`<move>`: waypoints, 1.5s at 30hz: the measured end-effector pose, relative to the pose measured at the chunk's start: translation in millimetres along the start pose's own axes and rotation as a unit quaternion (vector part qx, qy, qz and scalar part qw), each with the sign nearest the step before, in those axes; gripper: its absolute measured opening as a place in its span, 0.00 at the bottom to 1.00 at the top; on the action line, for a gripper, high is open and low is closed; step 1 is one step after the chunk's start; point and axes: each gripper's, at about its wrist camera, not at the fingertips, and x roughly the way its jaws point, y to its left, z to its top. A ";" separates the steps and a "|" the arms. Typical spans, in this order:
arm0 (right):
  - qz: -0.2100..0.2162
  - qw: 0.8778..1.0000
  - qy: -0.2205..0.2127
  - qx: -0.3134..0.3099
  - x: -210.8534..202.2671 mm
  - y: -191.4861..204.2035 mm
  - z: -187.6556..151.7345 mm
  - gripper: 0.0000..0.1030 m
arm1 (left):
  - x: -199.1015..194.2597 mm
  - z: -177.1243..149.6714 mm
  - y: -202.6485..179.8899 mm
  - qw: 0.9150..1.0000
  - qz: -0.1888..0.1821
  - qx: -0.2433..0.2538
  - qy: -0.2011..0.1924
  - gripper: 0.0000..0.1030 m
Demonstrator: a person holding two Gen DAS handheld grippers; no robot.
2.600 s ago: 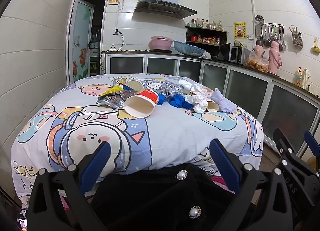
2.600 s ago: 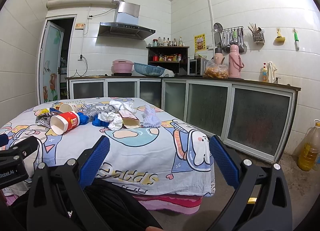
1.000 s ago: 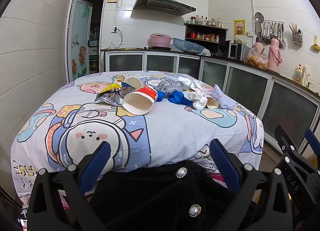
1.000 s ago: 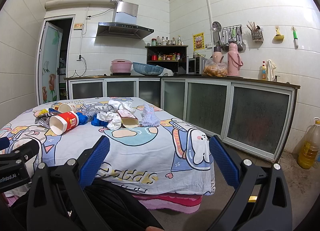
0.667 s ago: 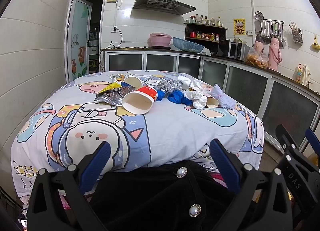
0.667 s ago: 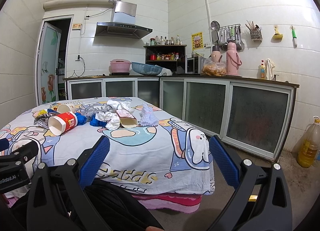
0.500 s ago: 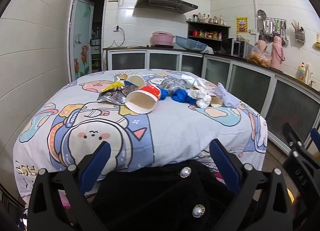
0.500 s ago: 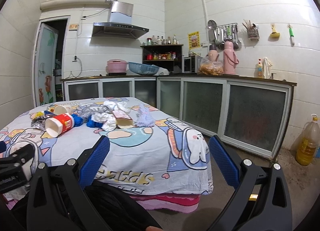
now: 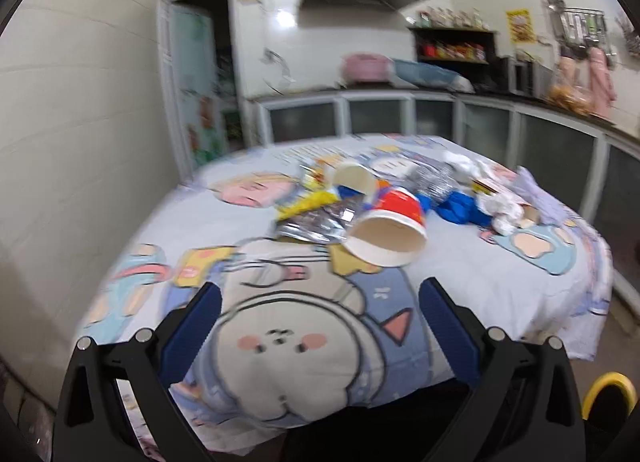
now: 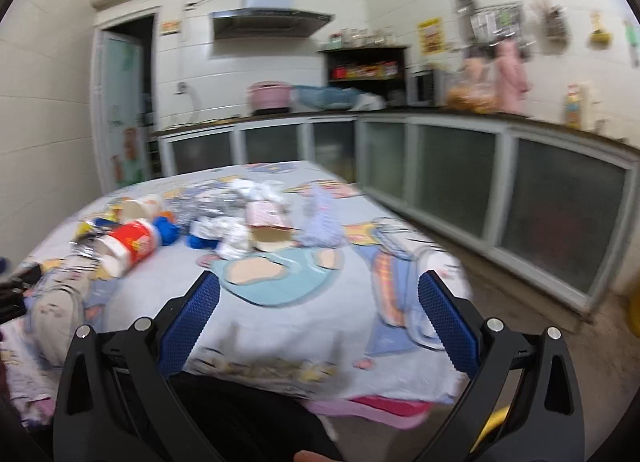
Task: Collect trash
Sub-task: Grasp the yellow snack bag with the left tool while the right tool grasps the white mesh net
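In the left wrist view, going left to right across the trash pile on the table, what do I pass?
Crumpled silver foil wrapper → tipped red and white paper cup → blue crumpled plastic bag → white crumpled tissue → pale lilac wrapper.

Two blurred fisheye views look forward from low at the near edge of the cloth-covered bench (image 9: pixel 460 282), the left one nearer its left side, the right one further right; both share the trash pile (image 10: pixel 224 226) and kitchen cabinets (image 10: pixel 452 178) behind
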 end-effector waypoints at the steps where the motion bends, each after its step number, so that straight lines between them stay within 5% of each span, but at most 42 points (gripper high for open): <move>1: 0.027 0.999 0.013 0.011 9.2 -1.7 6.2 0.92 | 7.8 5.0 4.8 0.999 -0.026 -0.006 0.018 0.93; 4: 0.090 0.993 0.053 0.047 32.8 -9.9 22.6 0.92 | 24.3 13.1 14.3 0.996 -0.069 -0.032 0.039 0.93; 7: 0.112 0.989 0.066 0.065 48.6 -20.1 36.2 0.92 | 44.4 20.1 9.6 0.997 -0.063 -0.017 0.051 0.93; 12: 0.105 0.989 0.076 0.067 67.3 -34.5 47.1 0.92 | 75.6 35.6 -0.6 0.996 -0.040 0.034 0.068 0.93; 20: 0.076 0.992 0.099 0.001 103.7 -42.4 56.2 0.92 | 111.4 67.1 48.5 0.989 -0.057 -0.043 0.127 0.93; 26: 0.083 0.985 0.148 -0.008 160.5 -40.0 67.9 0.92 | 121.8 72.4 80.3 0.986 -0.094 -0.057 0.128 0.93; 29: 0.100 0.976 0.196 0.000 192.5 -38.8 81.5 0.92 | 134.7 78.2 86.9 0.979 -0.122 -0.066 0.149 0.93; 31: 0.075 0.974 0.213 -0.005 209.6 -37.5 88.4 0.92 | 147.2 81.1 92.7 0.971 -0.152 -0.075 0.168 0.93; 35: 0.057 0.971 0.231 -0.009 230.3 -33.5 95.7 0.92 | 159.7 86.1 88.9 0.978 -0.116 -0.034 0.172 0.92; 41: 0.075 0.963 0.256 0.027 256.5 -32.0 92.9 0.92 | 175.1 83.9 71.7 0.967 -0.156 0.001 0.202 0.93; 45: 0.075 0.961 0.265 0.030 265.2 -26.9 87.6 0.92 | 192.2 81.3 63.2 0.968 -0.133 0.026 0.212 0.93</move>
